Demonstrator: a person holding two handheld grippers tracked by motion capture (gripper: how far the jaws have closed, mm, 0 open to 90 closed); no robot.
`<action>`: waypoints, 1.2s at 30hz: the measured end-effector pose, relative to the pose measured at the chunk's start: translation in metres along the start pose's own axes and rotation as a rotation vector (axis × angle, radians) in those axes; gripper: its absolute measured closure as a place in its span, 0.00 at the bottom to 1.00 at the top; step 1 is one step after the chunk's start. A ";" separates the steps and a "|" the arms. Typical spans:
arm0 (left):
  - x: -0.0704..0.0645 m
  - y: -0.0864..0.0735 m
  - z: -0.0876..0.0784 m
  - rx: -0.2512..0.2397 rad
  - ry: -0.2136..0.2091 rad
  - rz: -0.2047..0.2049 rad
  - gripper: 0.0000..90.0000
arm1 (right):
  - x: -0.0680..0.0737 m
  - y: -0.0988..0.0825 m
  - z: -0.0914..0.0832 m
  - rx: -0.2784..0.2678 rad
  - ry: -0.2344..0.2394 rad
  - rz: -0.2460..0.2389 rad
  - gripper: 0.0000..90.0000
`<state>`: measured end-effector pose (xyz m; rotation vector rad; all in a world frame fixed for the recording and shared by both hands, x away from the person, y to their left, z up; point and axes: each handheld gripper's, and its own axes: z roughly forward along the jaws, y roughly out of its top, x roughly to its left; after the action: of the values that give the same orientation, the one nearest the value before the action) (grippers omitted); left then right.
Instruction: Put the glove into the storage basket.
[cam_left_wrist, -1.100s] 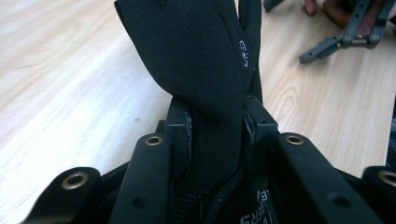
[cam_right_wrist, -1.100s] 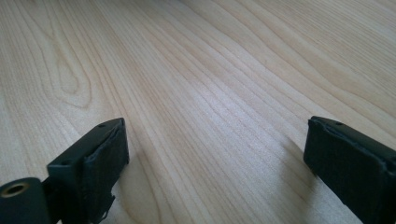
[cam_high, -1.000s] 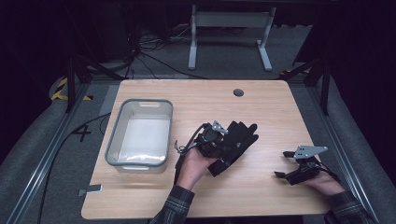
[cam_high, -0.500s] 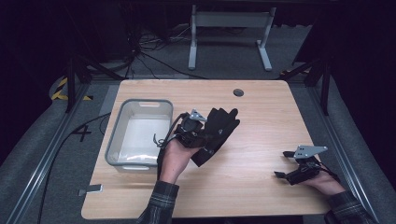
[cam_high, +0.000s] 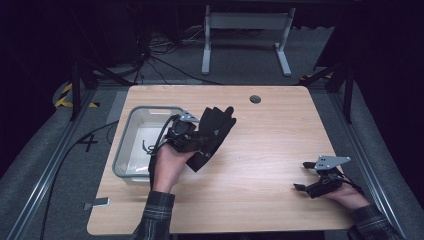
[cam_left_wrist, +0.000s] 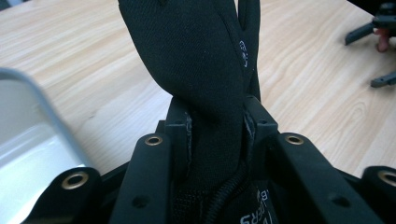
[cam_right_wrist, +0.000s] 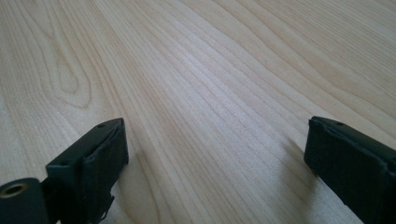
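Note:
A black glove (cam_high: 212, 134) hangs lifted above the wooden table (cam_high: 265, 145), just right of the grey bin (cam_high: 131, 145). My left gripper (cam_high: 192, 142) is shut on the glove near its cuff. In the left gripper view the glove (cam_left_wrist: 196, 60) rises between the two pads, pinched at its narrow part, and my left gripper (cam_left_wrist: 215, 128) holds it over the table beside the bin's rim (cam_left_wrist: 42, 116). My right gripper (cam_high: 304, 176) rests low at the table's right front with its jaws open. In the right gripper view the right gripper (cam_right_wrist: 215, 149) has bare wood between its fingers.
The bin holds a thin dark cord-like item (cam_high: 146, 147). A round cable hole (cam_high: 255, 99) sits at the table's far edge. A small grey tag (cam_high: 97, 203) lies near the front left corner. The right gripper's jaws (cam_left_wrist: 373, 46) show far off in the left gripper view.
My left hand has carried the glove leftwards and away from the person, from the table's middle to the bin's right edge, and a little higher. The right gripper has stayed where it was.

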<state>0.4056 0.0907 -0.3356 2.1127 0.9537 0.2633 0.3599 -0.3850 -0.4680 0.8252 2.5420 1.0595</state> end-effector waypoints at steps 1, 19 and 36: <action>0.003 -0.001 -0.003 -0.004 0.009 -0.006 0.77 | 0.000 0.000 0.000 0.000 0.000 -0.001 0.08; 0.069 -0.047 -0.050 -0.071 0.144 -0.184 0.77 | 0.000 0.000 0.000 0.001 0.000 0.000 0.07; 0.103 -0.076 -0.027 0.039 0.171 -0.270 0.76 | 0.000 0.000 0.000 0.001 -0.001 -0.001 0.07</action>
<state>0.4235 0.2104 -0.3863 1.9906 1.3403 0.2925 0.3602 -0.3849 -0.4680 0.8247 2.5421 1.0583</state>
